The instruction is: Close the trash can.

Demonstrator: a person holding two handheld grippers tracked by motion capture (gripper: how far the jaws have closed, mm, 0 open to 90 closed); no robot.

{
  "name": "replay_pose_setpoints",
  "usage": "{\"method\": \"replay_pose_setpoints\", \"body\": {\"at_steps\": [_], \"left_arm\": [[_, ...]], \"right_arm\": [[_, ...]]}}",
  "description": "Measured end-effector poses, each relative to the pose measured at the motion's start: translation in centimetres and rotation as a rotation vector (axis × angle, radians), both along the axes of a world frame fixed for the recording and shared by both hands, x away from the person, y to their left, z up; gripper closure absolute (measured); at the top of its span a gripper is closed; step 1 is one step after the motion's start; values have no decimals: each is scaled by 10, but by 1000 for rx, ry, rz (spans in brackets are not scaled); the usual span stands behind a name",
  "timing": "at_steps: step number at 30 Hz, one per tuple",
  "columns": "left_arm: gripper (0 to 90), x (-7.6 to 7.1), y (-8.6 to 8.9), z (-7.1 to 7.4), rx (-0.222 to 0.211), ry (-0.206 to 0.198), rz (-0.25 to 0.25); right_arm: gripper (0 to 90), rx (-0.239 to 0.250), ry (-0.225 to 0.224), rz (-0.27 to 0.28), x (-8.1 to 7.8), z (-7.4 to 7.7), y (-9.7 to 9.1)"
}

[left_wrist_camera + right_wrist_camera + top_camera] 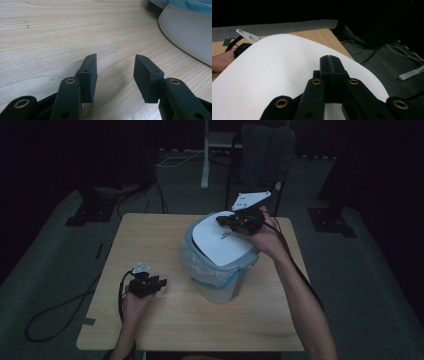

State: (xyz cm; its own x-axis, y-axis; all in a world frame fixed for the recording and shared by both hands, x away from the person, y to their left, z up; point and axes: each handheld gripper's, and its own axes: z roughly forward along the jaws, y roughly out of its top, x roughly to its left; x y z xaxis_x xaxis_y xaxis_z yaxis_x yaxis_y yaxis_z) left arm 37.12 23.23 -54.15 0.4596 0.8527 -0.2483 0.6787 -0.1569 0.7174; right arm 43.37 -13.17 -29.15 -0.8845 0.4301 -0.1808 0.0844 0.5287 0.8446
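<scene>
Two hand-held grippers at a lined bin on the bench.
Left hand-held gripper rests low on the bench, jaws apart, empty; bin mid-bench, right of it; right hand-held gripper, jaws together, sits on the white lid.

Bin cut off at frame edge; lid underside, bin contents hidden.
</scene>
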Motion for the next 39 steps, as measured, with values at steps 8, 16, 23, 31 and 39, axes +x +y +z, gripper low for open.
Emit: {"method": "replay_pose_setpoints", "body": {"at_steps": [8, 16, 23, 31, 39], "left_arm": [[545, 0, 0, 0, 1, 1, 0], [545, 0, 0, 0, 2, 1, 0], [545, 0, 0, 0, -1, 1, 1], [544, 0, 0, 0, -5, 0, 4], [544, -1, 0, 0, -4, -1, 7]], "right_arm": [[899, -35, 19, -5, 3, -3, 4], [899, -95, 33, -7, 4, -5, 11], [900, -100, 42, -2, 6, -4, 15], [900, -95, 67, 18, 8, -4, 28], [900, -88, 97, 12, 10, -4, 27]]}}
